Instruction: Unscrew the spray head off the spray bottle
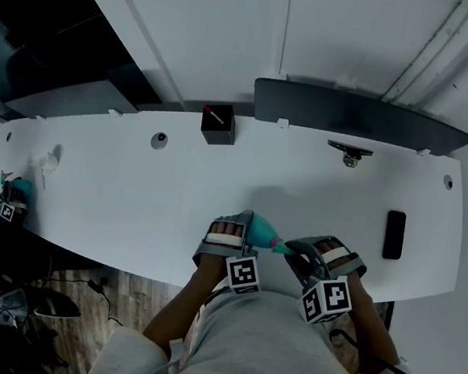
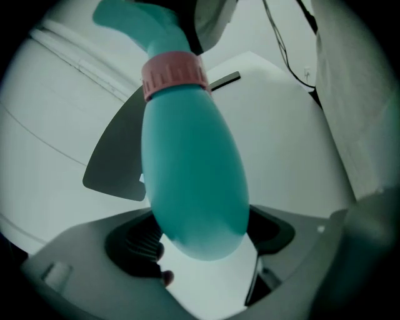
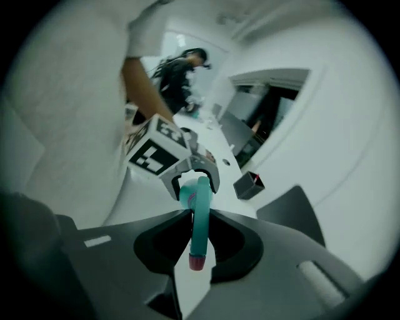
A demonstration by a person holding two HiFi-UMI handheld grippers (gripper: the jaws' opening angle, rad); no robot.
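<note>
Right gripper [image 1: 314, 257]: nearest the person, over the table's near edge. Its jaws are almost together and clamped on the spray head [image 3: 200, 212], which runs lengthwise between them.
Left gripper [image 1: 226, 234]: just beside the right one. Its jaws stand wide and press on the rounded base end of the spray bottle [image 2: 190, 181].
Spray bottle, appearance: teal and smooth, with a bulbous body tapering to a neck. A ribbed pinkish collar [image 2: 174, 74] rings the neck, and the teal spray head beyond it ends in a small red nozzle tip [image 3: 197, 261].
Spray bottle, place: held between the two grippers over the near part of the white table [image 1: 302, 191], with its base toward the left gripper and its head toward the right.
Left gripper view alone: shows the collar's ribs and the full length of the body.
Right gripper view alone: shows the nozzle tip projecting camera-side of the jaws, and the left gripper's marker cube [image 3: 156, 152] beyond the bottle.
Head view alone: shows both grippers side by side and the whole tabletop.
Mid table: a black slab [image 1: 394, 234] lies flat, well to the right.
Far edge: a black box [image 1: 218, 124], with a dark panel [image 1: 355, 112] behind it.
</note>
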